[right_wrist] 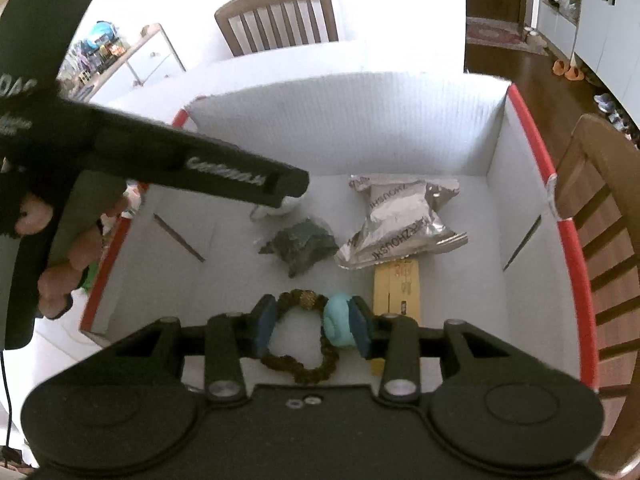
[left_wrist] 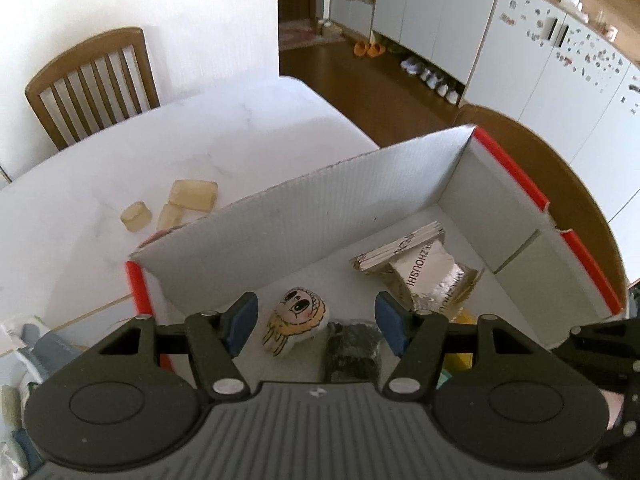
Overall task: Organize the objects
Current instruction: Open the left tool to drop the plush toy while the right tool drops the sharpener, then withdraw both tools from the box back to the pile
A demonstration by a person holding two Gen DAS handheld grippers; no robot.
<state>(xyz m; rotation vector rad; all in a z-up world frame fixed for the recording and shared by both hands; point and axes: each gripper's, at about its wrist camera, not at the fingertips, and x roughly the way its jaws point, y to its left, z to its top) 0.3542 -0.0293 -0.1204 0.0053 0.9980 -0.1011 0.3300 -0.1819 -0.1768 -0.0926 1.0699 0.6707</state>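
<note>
both tongs apart over the box: left tongs, right tongs.

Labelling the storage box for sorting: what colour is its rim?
Red, on the white box; the right wrist view shows it best.

I see a wooden slat-back chair at the far side of the white table. Beyond, white cabinets dotted with stickers line the wall, with orange slippers and pale shoes on the brown floor.
</note>
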